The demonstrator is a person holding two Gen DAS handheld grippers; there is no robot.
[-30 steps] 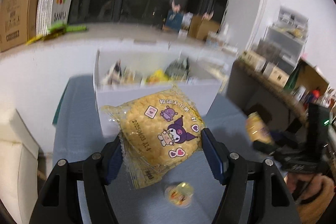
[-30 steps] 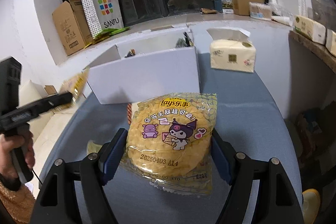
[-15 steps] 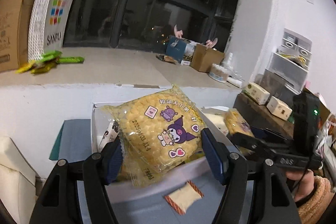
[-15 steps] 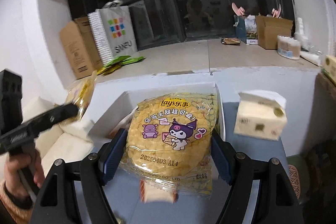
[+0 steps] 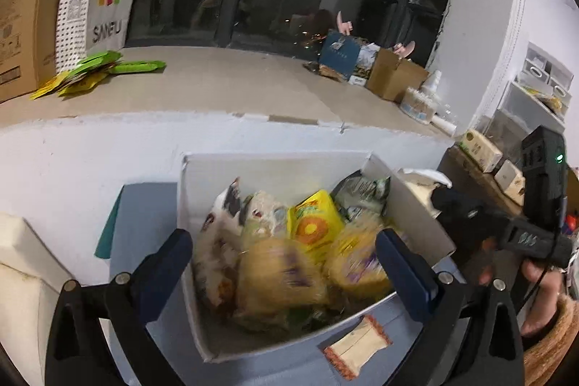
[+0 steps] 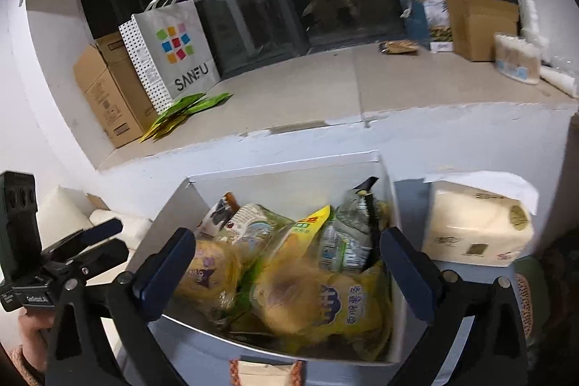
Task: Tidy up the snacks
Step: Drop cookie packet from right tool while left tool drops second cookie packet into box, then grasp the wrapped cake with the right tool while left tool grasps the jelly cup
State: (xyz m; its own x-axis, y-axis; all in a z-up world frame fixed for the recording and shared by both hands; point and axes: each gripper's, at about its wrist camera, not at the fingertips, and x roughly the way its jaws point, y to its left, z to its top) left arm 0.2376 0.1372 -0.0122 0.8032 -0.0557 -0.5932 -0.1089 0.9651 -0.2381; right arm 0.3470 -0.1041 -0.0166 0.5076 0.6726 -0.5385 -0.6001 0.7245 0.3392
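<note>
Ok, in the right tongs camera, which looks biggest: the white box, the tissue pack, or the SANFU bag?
Largest to smallest, as they look:
1. White box
2. Tissue pack and SANFU bag: about alike. The bag stands farther back on the ledge, so its true size may be greater; I won't rank them.

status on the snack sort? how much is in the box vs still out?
Done: the white cardboard box holds a pile of snacks, including two yellow chip bags below the open jaws of both grippers. In hand: nothing. Left: a small orange-edged cracker packet lies on the blue table in front of the box.
</note>
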